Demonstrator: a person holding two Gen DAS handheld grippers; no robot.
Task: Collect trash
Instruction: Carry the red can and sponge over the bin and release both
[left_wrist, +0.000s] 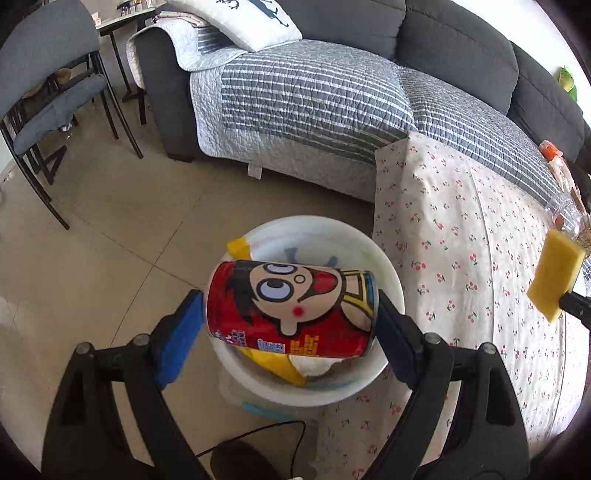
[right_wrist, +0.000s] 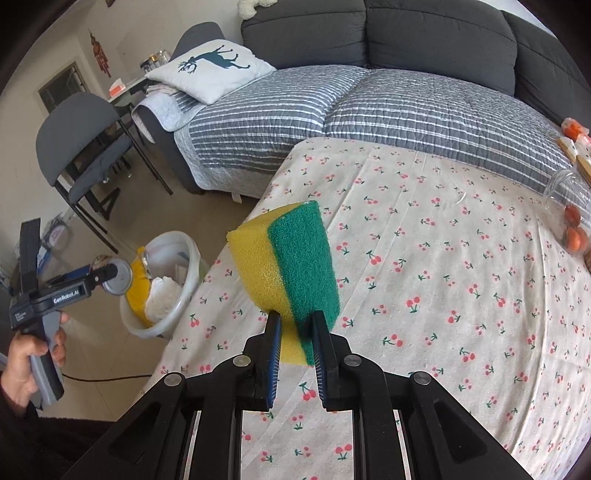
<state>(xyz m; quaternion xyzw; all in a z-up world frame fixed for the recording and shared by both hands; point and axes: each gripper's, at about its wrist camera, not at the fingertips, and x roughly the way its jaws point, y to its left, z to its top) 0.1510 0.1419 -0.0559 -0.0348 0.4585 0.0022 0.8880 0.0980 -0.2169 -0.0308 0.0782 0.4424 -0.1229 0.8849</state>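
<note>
Left wrist view: the left gripper (left_wrist: 291, 314) has its blue-padded jaws spread wide and clamped end to end on a red cartoon-printed can (left_wrist: 291, 304), held sideways right above a white plastic bin (left_wrist: 384, 266) on the tiled floor. Inside the bin lie a yellow wrapper (left_wrist: 275, 362) and crumpled white paper (left_wrist: 314, 363). The bin sits just beside a table under a cherry-print cloth (left_wrist: 472, 240), with a grey sofa (left_wrist: 332, 96) behind. Right wrist view: the right gripper (right_wrist: 295, 325) is squeezed narrow on a yellow-and-green sponge (right_wrist: 288, 258), pinching its lower end above the cherry-print cloth. Off to the left, a hand (right_wrist: 26, 354) holds the other gripper, the can's metal end facing us over the bin.
</note>
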